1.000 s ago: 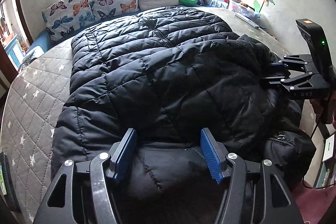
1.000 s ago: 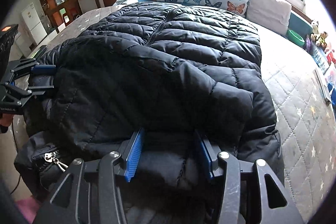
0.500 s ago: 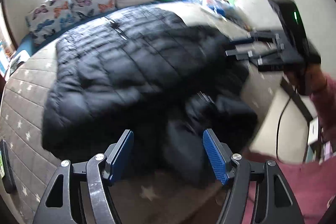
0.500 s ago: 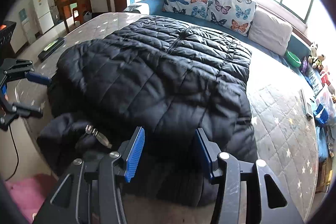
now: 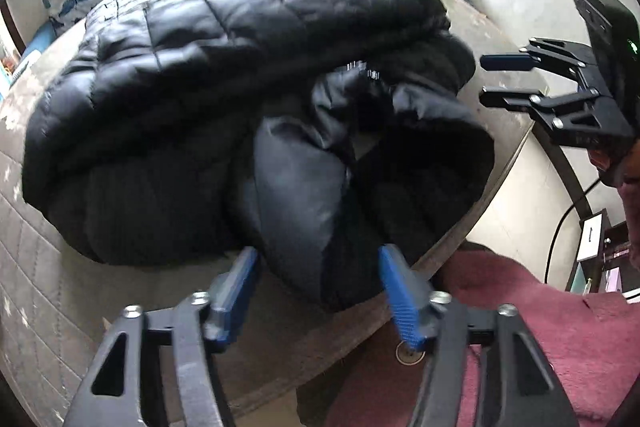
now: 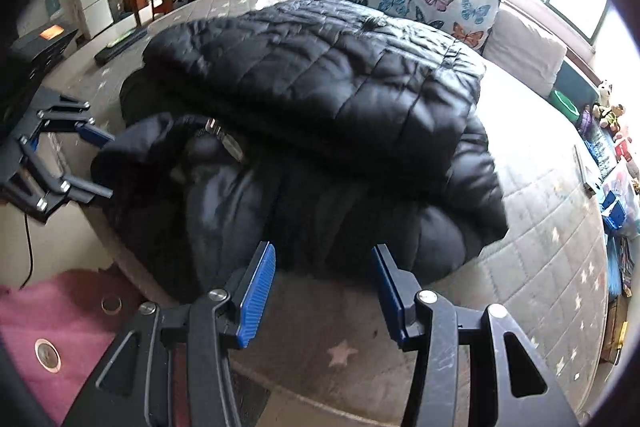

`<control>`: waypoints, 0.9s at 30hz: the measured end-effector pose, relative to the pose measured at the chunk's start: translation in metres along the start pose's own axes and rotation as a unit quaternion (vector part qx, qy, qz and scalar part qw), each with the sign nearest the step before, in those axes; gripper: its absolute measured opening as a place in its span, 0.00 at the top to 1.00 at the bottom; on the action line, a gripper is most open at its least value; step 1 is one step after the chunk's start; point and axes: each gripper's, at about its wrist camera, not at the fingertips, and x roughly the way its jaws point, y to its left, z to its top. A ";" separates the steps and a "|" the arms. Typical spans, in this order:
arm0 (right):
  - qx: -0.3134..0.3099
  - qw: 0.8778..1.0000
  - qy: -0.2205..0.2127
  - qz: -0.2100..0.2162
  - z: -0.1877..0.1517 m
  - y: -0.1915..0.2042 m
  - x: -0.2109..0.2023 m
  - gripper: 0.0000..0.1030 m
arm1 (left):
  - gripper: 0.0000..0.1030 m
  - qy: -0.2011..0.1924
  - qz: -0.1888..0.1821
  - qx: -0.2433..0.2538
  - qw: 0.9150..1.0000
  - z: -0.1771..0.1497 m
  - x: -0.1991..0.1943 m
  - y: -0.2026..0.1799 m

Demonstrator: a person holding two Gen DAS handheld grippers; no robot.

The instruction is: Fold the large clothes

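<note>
From the left wrist view, the left gripper (image 5: 316,279) hangs over the near edge of the bed (image 5: 36,227) with its jaws about half apart and closing; the hanging end of the black puffer jacket (image 5: 224,87) bulges just ahead of and partly between the blue pads, though motion blur leaves it unclear whether they touch the cloth, and no grip shows. The jacket lies ahead of the jaws, its far half doubled over into a thick roll, with a loose hood or collar bundle spilling toward the bed edge. The right gripper (image 5: 496,79) shows off to the right of the jacket, jaws parted on nothing. The risk, as I judge it, is that the slick, puffy fill springs the fold apart, or that the loose bundle slides off the edge if the jaws pinch only an outer layer. From the right wrist view, the right gripper (image 6: 324,279) stands half open and empty, the jacket (image 6: 320,75) just beyond its tips, bare mattress beneath them; the left gripper (image 6: 92,163) sits at the jacket's left flank. The zipper pull (image 6: 224,143) is blurred, the sleeves are buried under the fold, and the person's pink clothing (image 6: 60,311) hides the bed's front edge.
</note>
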 end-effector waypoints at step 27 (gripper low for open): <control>-0.070 0.993 -0.090 0.034 0.022 0.047 -0.002 0.76 | 0.82 -0.078 -0.013 -0.004 0.997 0.024 -0.069 0.023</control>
